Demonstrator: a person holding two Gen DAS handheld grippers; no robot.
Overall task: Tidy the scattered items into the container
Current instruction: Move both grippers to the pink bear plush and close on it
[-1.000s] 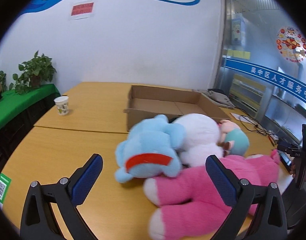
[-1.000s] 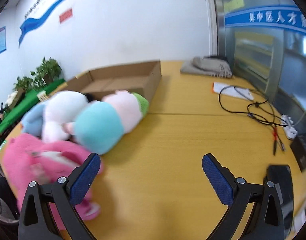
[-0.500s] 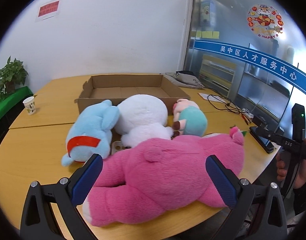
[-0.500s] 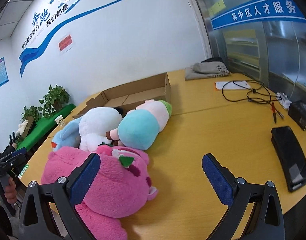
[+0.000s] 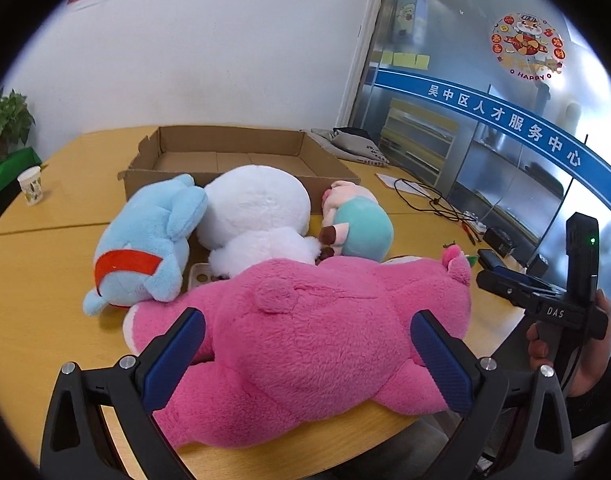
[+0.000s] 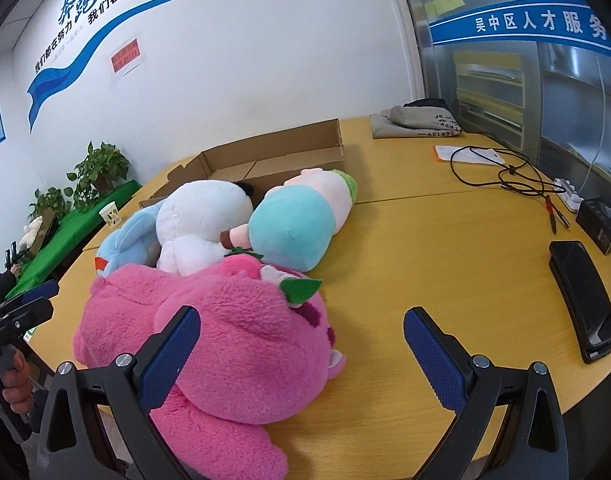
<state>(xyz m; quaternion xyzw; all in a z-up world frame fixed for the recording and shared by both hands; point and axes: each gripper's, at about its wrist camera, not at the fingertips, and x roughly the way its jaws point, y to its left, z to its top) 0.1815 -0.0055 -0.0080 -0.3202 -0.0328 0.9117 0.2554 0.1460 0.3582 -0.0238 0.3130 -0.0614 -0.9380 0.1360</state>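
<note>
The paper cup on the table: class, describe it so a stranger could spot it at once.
Start at the open cardboard box on the wooden table. Look left of it, toward the potted plant. The small white paper cup stands upright there alone, apart from the pile of soft toys.

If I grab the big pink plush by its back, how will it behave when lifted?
The pink plush looks soft and thickly stuffed, so it will probably sag at both ends. Its fur likely grips the pads well. It is wider than the open left gripper, so a pinch would probably catch only fur and stuffing.
</note>
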